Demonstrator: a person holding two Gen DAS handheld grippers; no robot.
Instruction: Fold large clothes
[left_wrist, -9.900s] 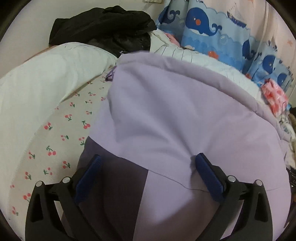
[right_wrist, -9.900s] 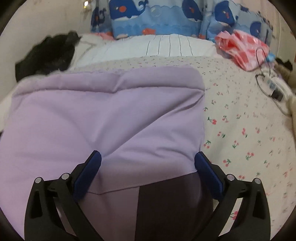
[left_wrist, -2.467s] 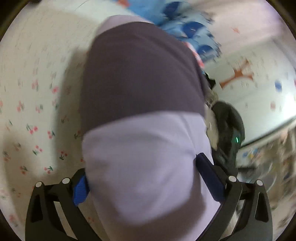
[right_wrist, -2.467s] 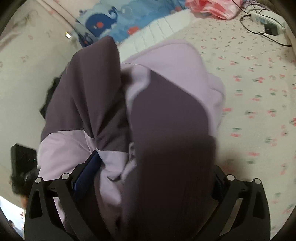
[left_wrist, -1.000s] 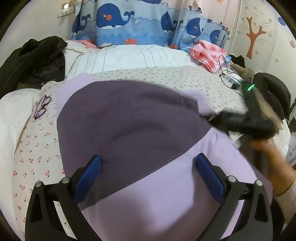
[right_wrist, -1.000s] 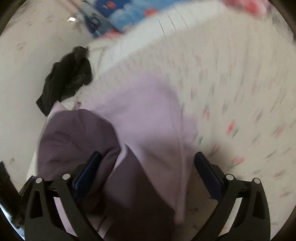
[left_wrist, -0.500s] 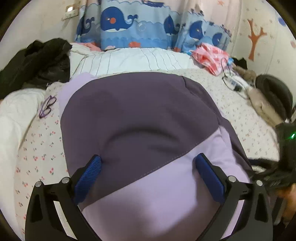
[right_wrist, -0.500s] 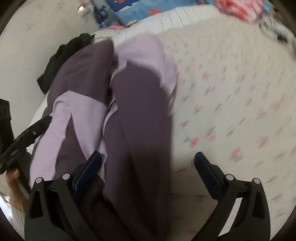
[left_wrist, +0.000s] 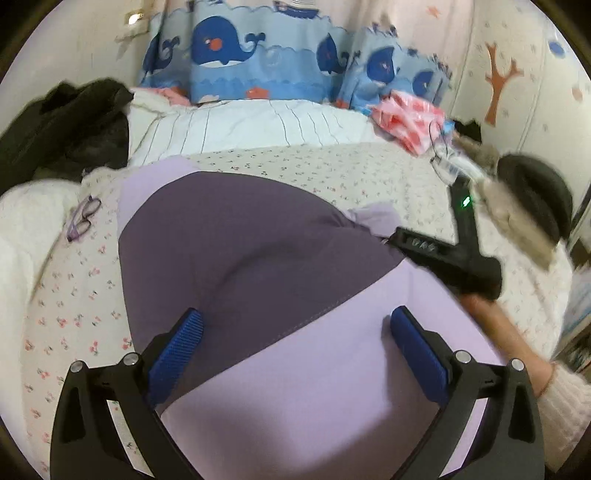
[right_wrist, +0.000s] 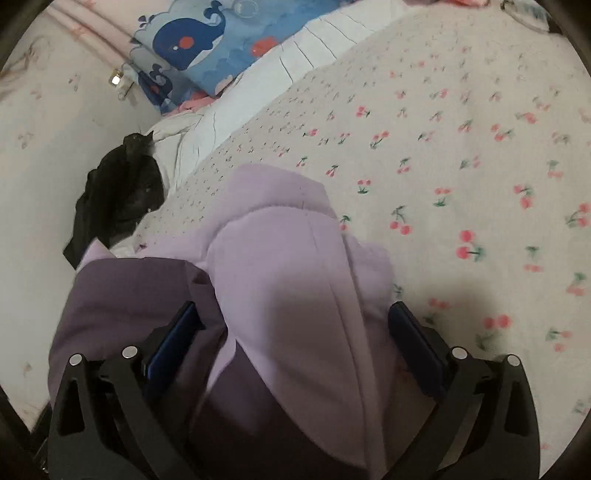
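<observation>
A large lilac and dark purple garment (left_wrist: 258, 266) lies folded on the cherry-print bedsheet (left_wrist: 74, 295). My left gripper (left_wrist: 295, 343) is open, its blue pads spread wide over the garment's near edge. The right gripper's black body (left_wrist: 454, 254) shows at the garment's right edge in the left wrist view. In the right wrist view my right gripper (right_wrist: 295, 332) is open above a bunched lilac fold (right_wrist: 288, 266), with the dark purple panel (right_wrist: 129, 302) to its left.
A black jacket (left_wrist: 62, 122) lies at the back left. Purple glasses (left_wrist: 83, 218) rest on the sheet left of the garment. A striped duvet (left_wrist: 251, 125), whale-print curtain (left_wrist: 258, 55) and pink cloth (left_wrist: 406, 118) are behind. A black chair (left_wrist: 535, 195) stands at the right.
The garment has been turned over and laid down with its dark panel up. The right gripper has swung back in to the garment's right edge over the lilac fold.
</observation>
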